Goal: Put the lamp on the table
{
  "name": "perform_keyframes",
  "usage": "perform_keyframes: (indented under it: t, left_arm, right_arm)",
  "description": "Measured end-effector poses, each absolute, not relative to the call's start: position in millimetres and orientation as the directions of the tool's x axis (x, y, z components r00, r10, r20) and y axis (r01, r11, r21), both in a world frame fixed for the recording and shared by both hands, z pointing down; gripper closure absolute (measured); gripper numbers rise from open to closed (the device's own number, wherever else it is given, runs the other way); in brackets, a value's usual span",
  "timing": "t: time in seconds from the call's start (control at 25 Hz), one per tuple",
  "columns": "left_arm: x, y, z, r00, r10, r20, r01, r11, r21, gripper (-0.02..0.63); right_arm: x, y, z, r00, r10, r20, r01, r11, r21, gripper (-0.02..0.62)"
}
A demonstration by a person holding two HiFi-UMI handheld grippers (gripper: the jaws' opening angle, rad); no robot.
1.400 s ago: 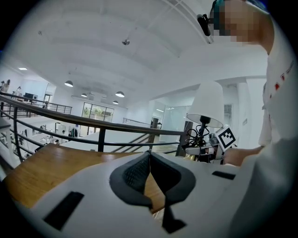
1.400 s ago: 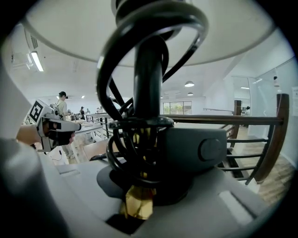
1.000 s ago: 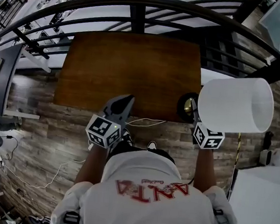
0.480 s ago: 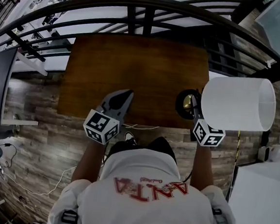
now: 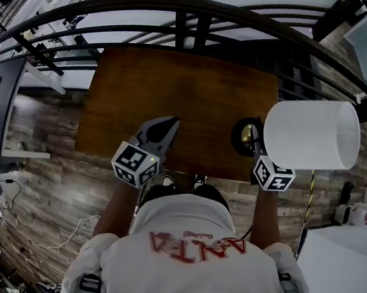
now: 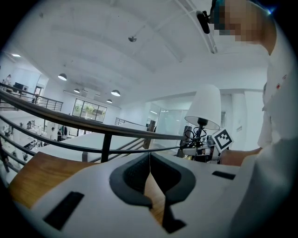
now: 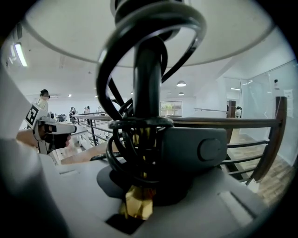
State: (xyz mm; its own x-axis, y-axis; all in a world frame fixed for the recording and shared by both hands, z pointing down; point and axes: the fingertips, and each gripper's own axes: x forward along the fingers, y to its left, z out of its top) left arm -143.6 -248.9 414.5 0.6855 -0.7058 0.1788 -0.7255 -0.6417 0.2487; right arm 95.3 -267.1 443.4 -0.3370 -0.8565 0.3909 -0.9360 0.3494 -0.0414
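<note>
The lamp (image 5: 302, 135) is in the right gripper (image 5: 254, 144), over by the near right corner of the table (image 5: 176, 88). It's got a white drum shade (image 6: 205, 106) on a black stem (image 7: 148, 79), and a black cord (image 7: 118, 139) is looped around that stem in a messy coil. The jaws are clamped on the stem right through the coil, with a brass fitting (image 7: 136, 204) poking out just under the grip.

From the head view the round black base (image 5: 244, 136) with its gold centre sits over the wood, close to the near edge. The shade shows out past the table's right side. Can't tell from any view whether the base is actually touching the tabletop or just above it. In the left gripper view the lamp looks upright.

The left gripper (image 5: 171, 122) is well apart from the lamp, over the near middle of the table. Its jaws are pressed together at the tips with nothing between them, just bare wood showing through the gap lower down.

Beyond the table's far edge there's a curved black railing (image 5: 194, 22). The table stands on a wood-plank floor (image 5: 41, 162), and a thin white cable (image 5: 68, 228) trails across it on the left.
</note>
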Motion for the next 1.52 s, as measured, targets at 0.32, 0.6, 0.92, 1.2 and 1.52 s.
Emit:
perform_keyframes:
  t: [0.32,0.6,0.92,1.2,1.52]
  left_arm:
    - [-106.8,-282.8,418.0,0.668,-0.717,0.199,-0.742,-0.619,0.258,0.597]
    - [-88.3,-314.8,435.6,0.655,-0.712,0.252,-0.755,-0.600,0.266,0.597]
    - [-43.3,-348.9,444.4,0.659,-0.698,0.280,-0.752,-0.610,0.248,0.597]
    - [-24.5,-368.4,464.6,0.656,-0.679,0.329,-0.754,-0.609,0.246,0.597]
    - [-21.2,-396.6,488.0,0.623,-0.691,0.367,-0.782,-0.559,0.275,0.597]
  right_arm:
    - [136.6,-326.4,456.1,-0.335,-0.851,0.403,-0.933,0.359,-0.017,0.517]
    - [163.0,-382.5,479.0,-0.320,-0.852,0.414,-0.938,0.345,-0.015,0.517]
    - [203.9,-438.4,505.1,-0.287,-0.864,0.414,-0.949,0.315,-0.002,0.517]
    - [226.7,-485.8,545.0,-0.275,-0.855,0.439,-0.950,0.313,0.015,0.517]
    - [229.4,-527.5,585.5,-0.283,-0.849,0.447,-0.947,0.320,0.008,0.517]
